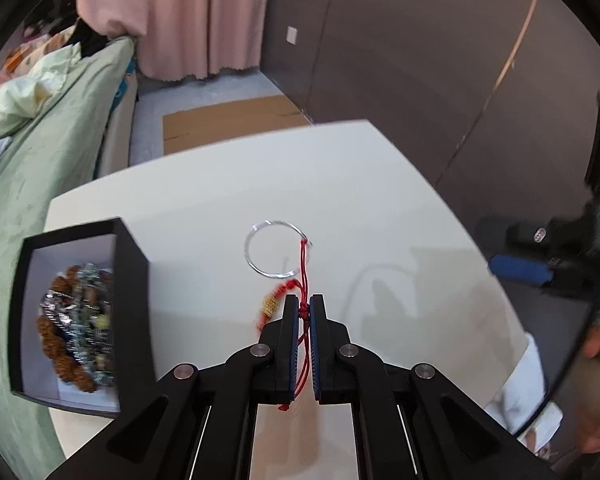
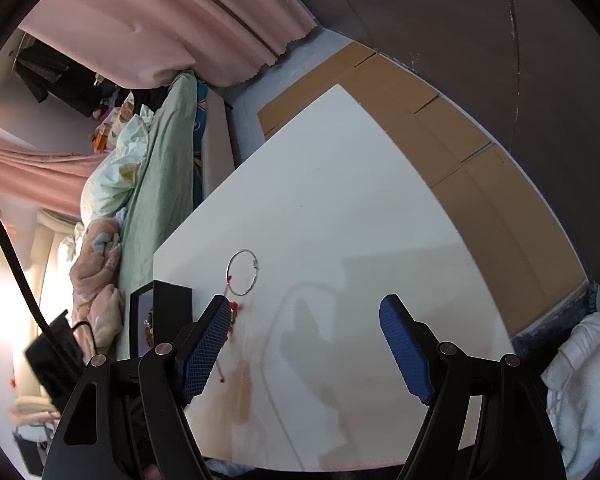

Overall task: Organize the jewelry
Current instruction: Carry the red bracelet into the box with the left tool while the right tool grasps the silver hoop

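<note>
My left gripper (image 1: 304, 305) is shut on a red cord bracelet (image 1: 303, 280) with a gold bead (image 1: 270, 306), held just over the white table (image 1: 340, 184). A thin silver bangle (image 1: 277, 249) lies on the table just ahead of the fingertips. An open black box (image 1: 80, 312) at the left holds several beaded and metal pieces. My right gripper (image 2: 304, 320) is open and empty above the table; it shows at the right edge of the left wrist view (image 1: 520, 270). The bangle (image 2: 243, 272), the red bracelet (image 2: 233, 310) and the box (image 2: 160, 316) show in the right wrist view.
A bed with green bedding (image 1: 40, 152) runs along the table's left side. Flattened cardboard (image 2: 460, 152) lies on the floor beyond the table, by a dark wall. Pink curtains (image 1: 188, 16) hang at the back. White cloth (image 2: 584, 380) sits at the right.
</note>
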Demonstrator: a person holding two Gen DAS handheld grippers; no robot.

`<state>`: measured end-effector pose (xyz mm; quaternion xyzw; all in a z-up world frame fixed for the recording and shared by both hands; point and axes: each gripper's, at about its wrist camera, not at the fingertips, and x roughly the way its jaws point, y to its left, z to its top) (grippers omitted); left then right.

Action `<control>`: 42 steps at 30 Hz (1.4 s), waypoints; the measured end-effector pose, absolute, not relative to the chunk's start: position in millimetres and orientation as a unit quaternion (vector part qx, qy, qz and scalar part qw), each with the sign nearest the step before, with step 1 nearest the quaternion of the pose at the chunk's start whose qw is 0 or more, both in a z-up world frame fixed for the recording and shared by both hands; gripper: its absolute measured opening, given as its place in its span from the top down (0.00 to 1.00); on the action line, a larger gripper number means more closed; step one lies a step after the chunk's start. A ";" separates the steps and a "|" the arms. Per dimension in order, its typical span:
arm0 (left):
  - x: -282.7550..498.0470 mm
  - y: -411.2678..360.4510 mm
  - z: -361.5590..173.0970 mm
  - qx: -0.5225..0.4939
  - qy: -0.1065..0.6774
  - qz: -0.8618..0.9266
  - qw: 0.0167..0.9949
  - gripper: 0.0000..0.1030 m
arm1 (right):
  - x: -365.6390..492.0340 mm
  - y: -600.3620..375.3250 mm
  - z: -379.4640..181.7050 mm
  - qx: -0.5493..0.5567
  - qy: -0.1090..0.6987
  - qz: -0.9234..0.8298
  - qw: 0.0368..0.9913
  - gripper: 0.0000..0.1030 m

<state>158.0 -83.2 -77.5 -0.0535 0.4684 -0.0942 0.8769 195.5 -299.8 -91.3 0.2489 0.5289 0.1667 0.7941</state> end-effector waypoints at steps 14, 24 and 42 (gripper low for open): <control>150.5 -35.3 -42.0 -0.127 0.425 -0.088 0.892 0.95 | 204.5 -268.1 -96.8 0.251 0.526 0.195 0.789 0.26; 153.1 3.6 -29.7 -0.169 0.404 -0.081 0.895 0.95 | 227.0 -230.6 -113.2 0.222 0.543 0.187 0.788 0.52; 153.0 58.4 -26.7 -0.233 0.387 -0.065 0.890 0.95 | 249.5 -182.8 -126.0 0.088 0.551 0.144 0.818 0.73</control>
